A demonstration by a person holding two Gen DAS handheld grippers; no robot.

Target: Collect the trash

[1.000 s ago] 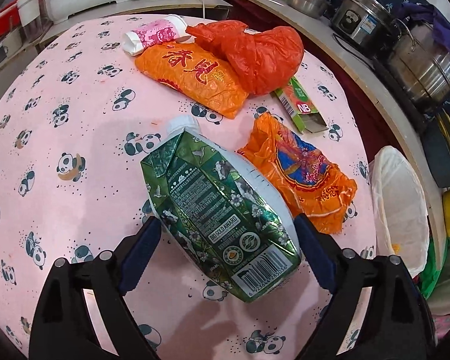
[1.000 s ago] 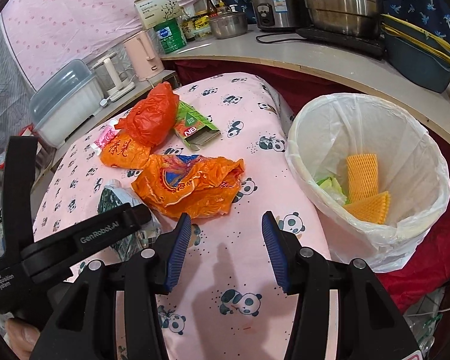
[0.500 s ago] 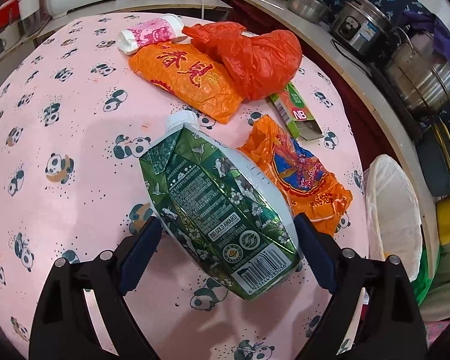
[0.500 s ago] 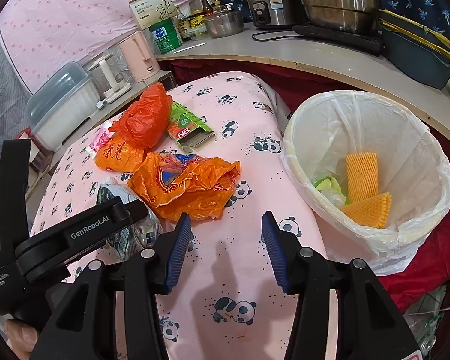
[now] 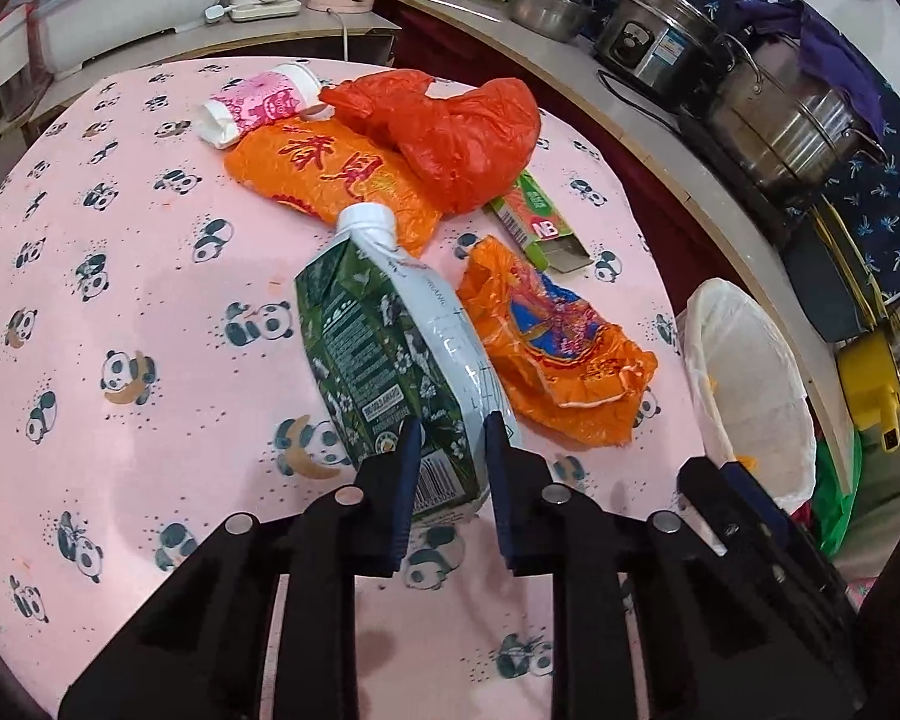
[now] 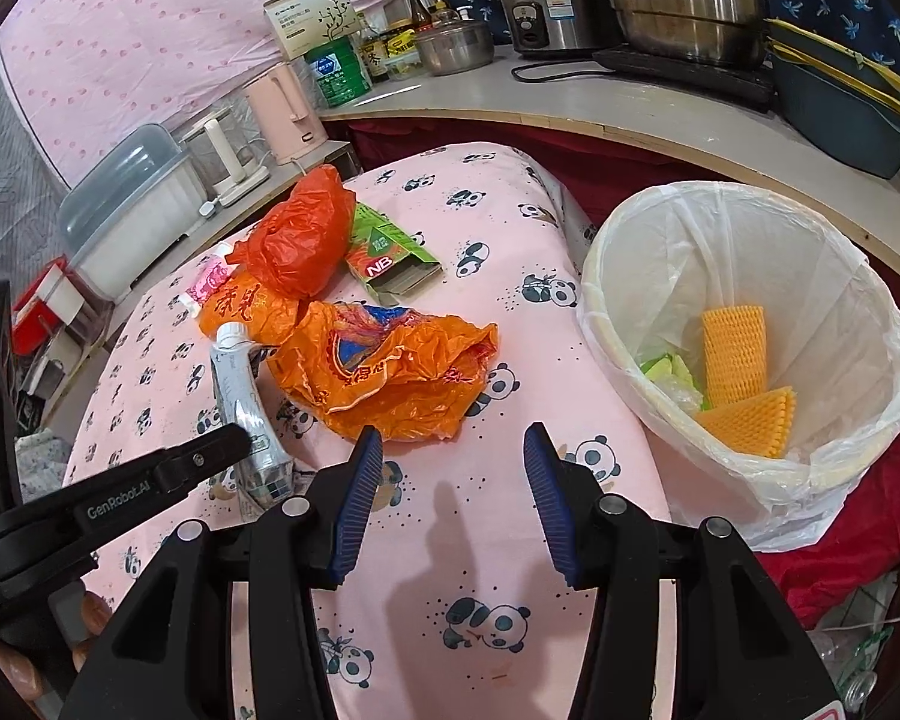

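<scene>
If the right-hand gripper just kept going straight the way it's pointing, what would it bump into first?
Most likely the bare pink panda tablecloth. The right gripper is open, empty and tilted down at it. The crumpled orange bag lies just beyond, slightly left; depth is hard to judge.

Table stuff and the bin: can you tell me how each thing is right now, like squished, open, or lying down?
Green carton: lying down, squashed at its bottom end, cap on.
Left gripper: has just closed, pinching the carton.
Right gripper: open, holding nothing.
Red bag: crumpled.
Orange wrapper: crumpled, flat on the table.
Green box: lying down, end open.
Trash bin: upright, lined, partly filled.
</scene>
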